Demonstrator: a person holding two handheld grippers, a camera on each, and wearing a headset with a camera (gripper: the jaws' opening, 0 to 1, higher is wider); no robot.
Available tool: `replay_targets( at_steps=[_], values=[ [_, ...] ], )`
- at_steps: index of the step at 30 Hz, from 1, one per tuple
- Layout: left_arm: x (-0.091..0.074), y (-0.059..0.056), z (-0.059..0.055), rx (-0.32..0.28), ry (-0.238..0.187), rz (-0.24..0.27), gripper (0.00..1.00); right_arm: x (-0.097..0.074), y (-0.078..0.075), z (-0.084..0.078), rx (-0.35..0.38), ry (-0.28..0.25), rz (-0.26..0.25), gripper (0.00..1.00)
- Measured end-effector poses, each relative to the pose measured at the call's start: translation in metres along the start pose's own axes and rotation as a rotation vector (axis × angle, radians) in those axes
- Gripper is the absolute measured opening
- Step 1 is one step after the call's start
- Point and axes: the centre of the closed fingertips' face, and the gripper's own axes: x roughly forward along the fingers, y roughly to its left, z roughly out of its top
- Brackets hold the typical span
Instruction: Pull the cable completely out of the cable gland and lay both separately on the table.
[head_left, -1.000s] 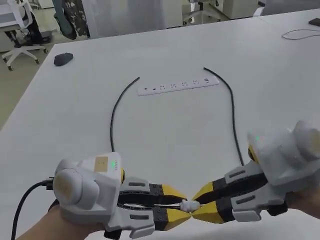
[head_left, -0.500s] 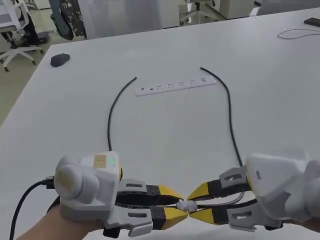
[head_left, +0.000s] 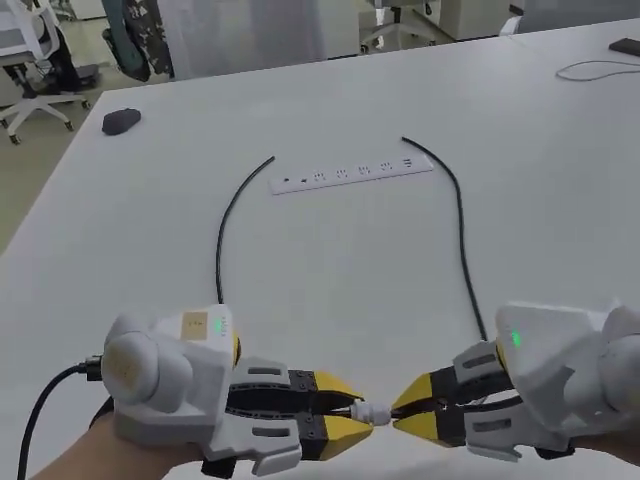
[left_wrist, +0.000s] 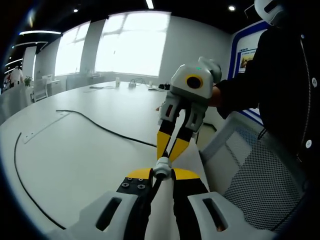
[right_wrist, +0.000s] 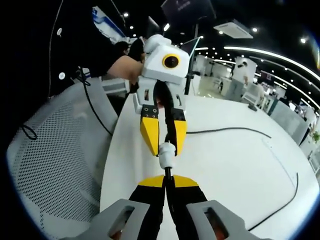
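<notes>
A small white cable gland (head_left: 375, 412) hangs just above the table's near edge, between my two grippers. My left gripper (head_left: 350, 417) is shut on the gland (left_wrist: 161, 167), and the black cable runs back between its jaws. Facing it tip to tip, my right gripper (head_left: 405, 418) is shut on the black cable (right_wrist: 169, 172) right where it leaves the gland (right_wrist: 167, 150). The long cable (head_left: 462, 240) loops away over the white table (head_left: 340, 270) on both sides, with one end near each end of the power strip.
A white power strip (head_left: 352, 172) lies across the middle of the table, and a dark mouse (head_left: 121, 121) sits at the far left. A mesh chair (left_wrist: 260, 170) stands close behind the near table edge. Office chairs (head_left: 30, 60) stand beyond the far left corner.
My right gripper has shifted a little to the right and its jaws have drawn together on the cable beside the gland. The left gripper has kept its hold in place.
</notes>
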Motion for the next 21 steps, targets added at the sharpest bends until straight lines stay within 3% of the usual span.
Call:
replay_targets(
  at_steps=[2, 9, 14, 15, 18, 21],
  values=[
    [-0.001, 0.001, 0.001, 0.004, -0.001, 0.004, 0.15, -0.001, 0.0, -0.001, 0.036, 0.006, -0.002, 0.0],
    [-0.008, 0.005, 0.002, 0.003, -0.018, 0.034, 0.15, -0.014, -0.012, -0.015, 0.149, 0.029, -0.084, 0.0],
    [-0.011, 0.008, 0.002, 0.005, -0.02, 0.047, 0.15, -0.027, -0.019, -0.035, 0.226, 0.068, -0.149, 0.0],
    [-0.011, 0.008, 0.001, 0.0, -0.016, 0.046, 0.15, -0.031, -0.022, -0.045, 0.28, 0.093, -0.171, 0.0],
    [-0.012, 0.009, -0.001, 0.002, -0.012, 0.05, 0.15, -0.042, -0.029, -0.065, 0.321, 0.124, -0.22, 0.0],
    [-0.014, 0.009, -0.002, -0.003, -0.01, 0.049, 0.15, -0.055, -0.034, -0.078, 0.366, 0.128, -0.259, 0.0]
  ],
)
